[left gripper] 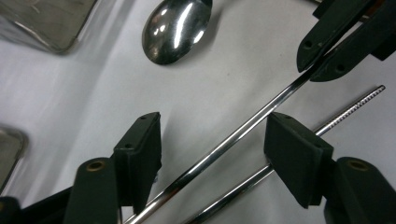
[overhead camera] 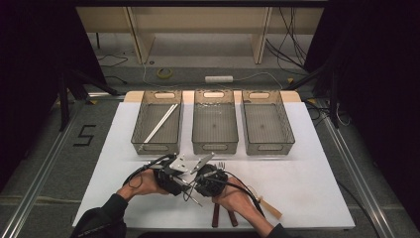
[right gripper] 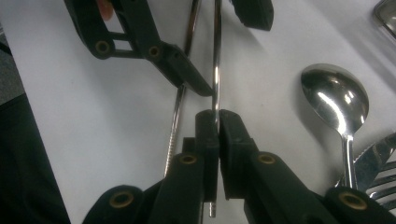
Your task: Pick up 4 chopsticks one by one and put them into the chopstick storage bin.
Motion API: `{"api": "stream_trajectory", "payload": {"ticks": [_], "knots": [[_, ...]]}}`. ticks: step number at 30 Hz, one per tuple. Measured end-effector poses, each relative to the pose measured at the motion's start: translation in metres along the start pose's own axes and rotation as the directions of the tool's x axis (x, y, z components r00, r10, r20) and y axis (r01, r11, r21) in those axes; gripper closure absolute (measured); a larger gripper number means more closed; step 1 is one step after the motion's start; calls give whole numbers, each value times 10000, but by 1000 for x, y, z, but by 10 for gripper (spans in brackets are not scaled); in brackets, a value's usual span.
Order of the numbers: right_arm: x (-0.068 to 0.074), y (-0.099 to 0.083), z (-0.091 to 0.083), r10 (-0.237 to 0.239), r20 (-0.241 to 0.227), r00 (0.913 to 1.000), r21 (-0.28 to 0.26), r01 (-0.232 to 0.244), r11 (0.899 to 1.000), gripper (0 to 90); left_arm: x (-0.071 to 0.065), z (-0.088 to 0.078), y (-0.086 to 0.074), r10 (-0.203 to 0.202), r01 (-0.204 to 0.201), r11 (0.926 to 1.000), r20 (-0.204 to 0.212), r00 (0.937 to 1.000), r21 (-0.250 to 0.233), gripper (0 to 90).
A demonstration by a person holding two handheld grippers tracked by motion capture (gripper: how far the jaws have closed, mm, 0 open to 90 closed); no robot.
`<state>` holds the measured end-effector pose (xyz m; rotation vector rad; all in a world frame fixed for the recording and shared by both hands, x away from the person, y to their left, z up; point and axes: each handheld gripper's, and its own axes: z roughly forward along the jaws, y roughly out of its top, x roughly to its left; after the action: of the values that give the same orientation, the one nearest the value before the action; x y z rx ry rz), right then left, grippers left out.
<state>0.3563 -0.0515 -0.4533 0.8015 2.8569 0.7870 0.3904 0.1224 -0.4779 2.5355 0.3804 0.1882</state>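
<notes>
In the right gripper view my right gripper (right gripper: 218, 119) is shut on a smooth metal chopstick (right gripper: 216, 56) that runs straight away from it. The same chopstick (left gripper: 243, 130) passes between the jaws of my left gripper (left gripper: 215, 123), which stand apart on either side of it, the pads not pressing. A second metal chopstick (left gripper: 359, 102) with a ridged tip lies on the white table just beside it. In the high view both grippers meet at the table's front middle, the left gripper (overhead camera: 181, 186) and the right gripper (overhead camera: 198, 187) tip to tip.
A shiny spoon (right gripper: 336, 98) and a fork (right gripper: 378, 158) lie close by on the white table (overhead camera: 307, 163). Three grey trays stand at the back: the left tray (overhead camera: 141, 124) holds white chopsticks (overhead camera: 161, 123); a middle tray (overhead camera: 215, 146) and a right tray (overhead camera: 267, 146) stand beside it. Wooden-handled utensils (overhead camera: 216, 215) lie near the front edge.
</notes>
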Motion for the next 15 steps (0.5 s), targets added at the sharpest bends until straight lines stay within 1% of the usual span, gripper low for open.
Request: {"api": "stream_trajectory", "payload": {"ticks": [2, 6, 9, 11, 15], "knots": [[0, 1, -1, -42, -1, 10000, -4, 42, 10000, 875, 0, 1, 1, -10, 10, 10000, 78, 10000, -9, 384], [1, 2, -4, -113, -64, 9999, 2, 113, 9999, 875, 0, 0, 2, 219, -220, 9998, 191, 9996, 33, 427], [1, 3, -7, -202, -96, 9997, -5, 202, 9998, 875, -1, 1, 4, 401, -402, 9992, 259, 9989, 33, 475], [1, 4, -8, -231, -165, 9996, 22, 232, 9997, 874, -1, 0, 5, 615, -616, 9981, 294, 9977, 44, 517], [-1, 4, -9, -310, -140, 9994, -6, 310, 9995, 873, -3, 0, 8, 1018, -1019, 9948, 312, 9943, 5, 601]]}}
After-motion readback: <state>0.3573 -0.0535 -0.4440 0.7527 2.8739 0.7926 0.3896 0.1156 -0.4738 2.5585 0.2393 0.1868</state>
